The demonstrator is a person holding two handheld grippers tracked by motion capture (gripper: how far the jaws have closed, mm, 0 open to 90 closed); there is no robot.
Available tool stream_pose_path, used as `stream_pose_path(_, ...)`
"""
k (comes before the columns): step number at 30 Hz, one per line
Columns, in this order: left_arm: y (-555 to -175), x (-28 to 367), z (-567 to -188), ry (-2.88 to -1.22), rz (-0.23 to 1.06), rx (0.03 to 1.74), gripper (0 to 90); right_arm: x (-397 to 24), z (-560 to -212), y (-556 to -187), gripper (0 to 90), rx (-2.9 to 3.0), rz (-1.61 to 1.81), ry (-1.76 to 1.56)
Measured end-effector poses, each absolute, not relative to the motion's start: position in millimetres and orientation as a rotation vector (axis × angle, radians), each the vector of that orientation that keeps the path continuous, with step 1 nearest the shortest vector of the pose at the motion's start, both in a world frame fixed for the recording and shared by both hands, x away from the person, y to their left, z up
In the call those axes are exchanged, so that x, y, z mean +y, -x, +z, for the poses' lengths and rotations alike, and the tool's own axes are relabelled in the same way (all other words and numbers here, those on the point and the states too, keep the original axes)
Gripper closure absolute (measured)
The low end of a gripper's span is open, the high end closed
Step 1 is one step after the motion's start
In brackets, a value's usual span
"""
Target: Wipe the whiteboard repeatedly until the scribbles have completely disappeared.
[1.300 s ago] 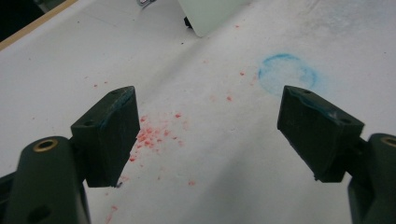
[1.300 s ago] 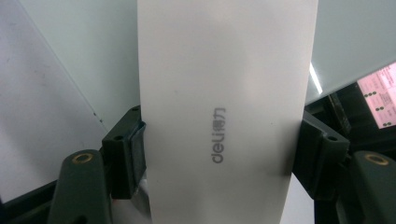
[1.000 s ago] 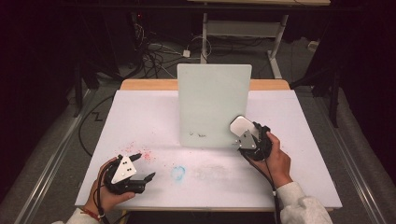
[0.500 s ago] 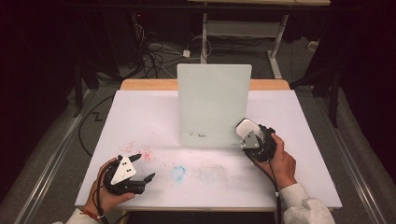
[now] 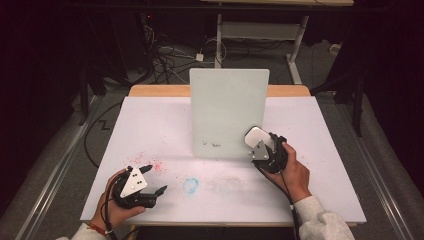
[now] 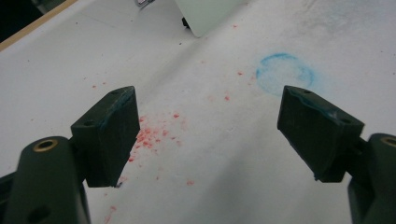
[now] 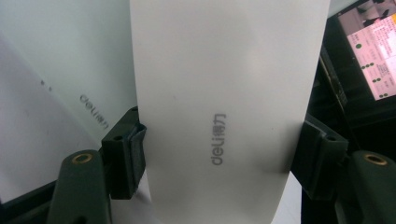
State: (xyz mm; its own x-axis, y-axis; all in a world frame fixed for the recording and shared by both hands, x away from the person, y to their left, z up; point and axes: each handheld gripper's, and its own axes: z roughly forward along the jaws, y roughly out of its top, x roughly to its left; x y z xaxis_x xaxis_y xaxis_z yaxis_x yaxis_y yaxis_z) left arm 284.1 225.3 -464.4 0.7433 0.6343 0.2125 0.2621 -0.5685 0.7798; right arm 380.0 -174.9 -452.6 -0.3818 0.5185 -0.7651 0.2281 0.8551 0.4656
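A pale whiteboard [image 5: 227, 110] stands upright at the middle of the table, with small dark marks [image 5: 210, 144] near its lower edge. My right gripper [image 5: 259, 145] is shut on a white eraser [image 5: 256, 136] at the board's lower right corner. In the right gripper view the eraser [image 7: 224, 93], printed "deli", is clamped between both jaws of that gripper [image 7: 219, 154], with the board [image 7: 70, 56] behind it. My left gripper [image 5: 154, 179] rests at the table's front left, open with nothing in it. In its own view the jaws [image 6: 210, 135] stand wide over the table.
The table has a white cover [image 5: 325, 150]. A blue ring smudge [image 5: 190, 185] and red specks [image 5: 150, 162] mark it in front of the board, also seen as the ring [image 6: 285, 74] and specks [image 6: 154, 135]. Cables [image 5: 170, 60] lie on the floor behind.
The right gripper with the eraser has shifted slightly beside the board's lower right corner. The left gripper has stayed still.
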Motion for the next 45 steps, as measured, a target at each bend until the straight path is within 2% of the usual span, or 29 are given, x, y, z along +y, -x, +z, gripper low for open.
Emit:
stream_pose_path(10,-283.2,226.7,-463.9,-2.164,0.616,0.668,20.1,-177.7,-442.4,-383.3,31.1,1.914,0.447,-0.605)
stream_pose_path(31,-283.9,223.2,-464.7,-2.178,0.611,0.65,20.1,-139.5,-480.2,-368.5,31.0,2.007,0.371,-0.432)
stream_pose_path(45,-283.7,223.5,-464.6,-2.176,0.615,0.661,20.4,-167.0,-435.3,-383.9,31.0,1.786,0.49,-0.688)
